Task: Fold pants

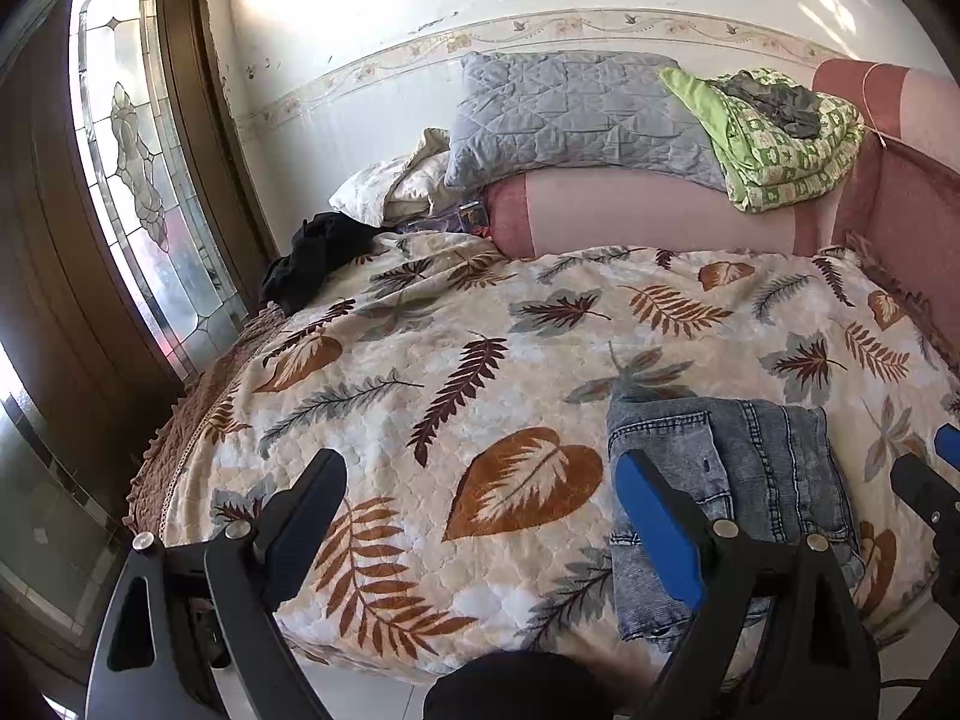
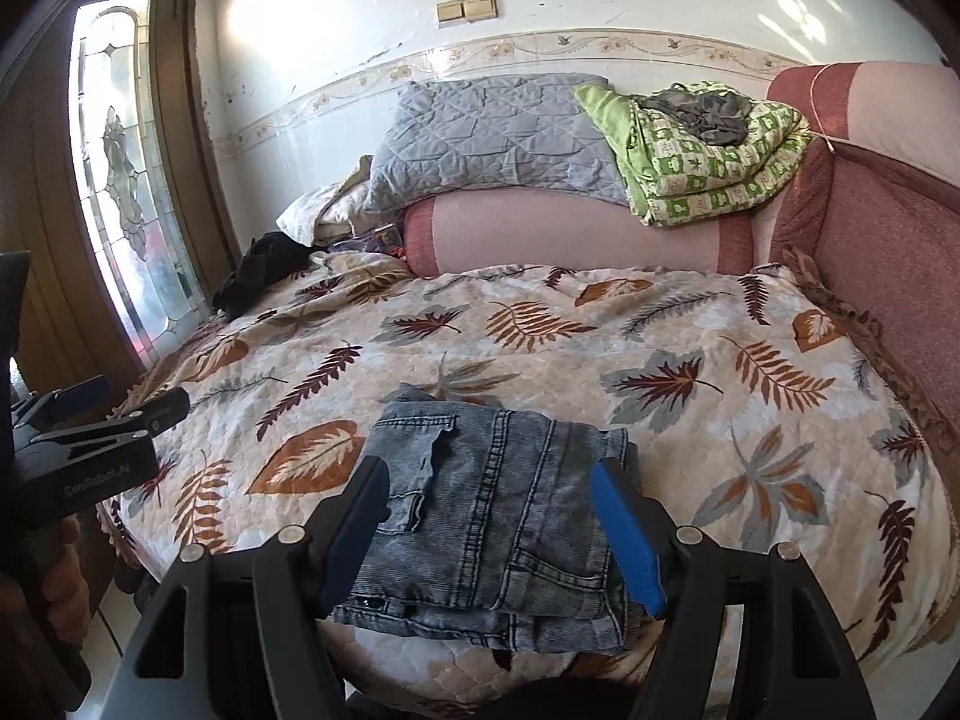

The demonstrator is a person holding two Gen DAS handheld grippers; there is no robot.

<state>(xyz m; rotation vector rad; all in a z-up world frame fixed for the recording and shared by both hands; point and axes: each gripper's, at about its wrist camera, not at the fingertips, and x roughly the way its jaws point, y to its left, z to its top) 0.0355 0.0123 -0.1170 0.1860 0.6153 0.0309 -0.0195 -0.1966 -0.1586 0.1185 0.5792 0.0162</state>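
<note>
While both jaws stand wide with nothing gripped, right gripper point(image 2: 489, 531) hovers over folded jeans point(image 2: 492, 516); left gripper point(image 1: 480, 531) hangs over bare leaf-print quilt point(image 1: 420, 360). Jeans lie at quilt's near edge; glass door point(image 1: 126, 168) far left.

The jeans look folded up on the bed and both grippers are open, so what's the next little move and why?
Probably draw both grippers back. The jeans already lie as a compact folded stack near the bed's front edge; the right gripper straddles them with open jaws, nothing pinched, and the left gripper hangs open over bare bedspread.
</note>
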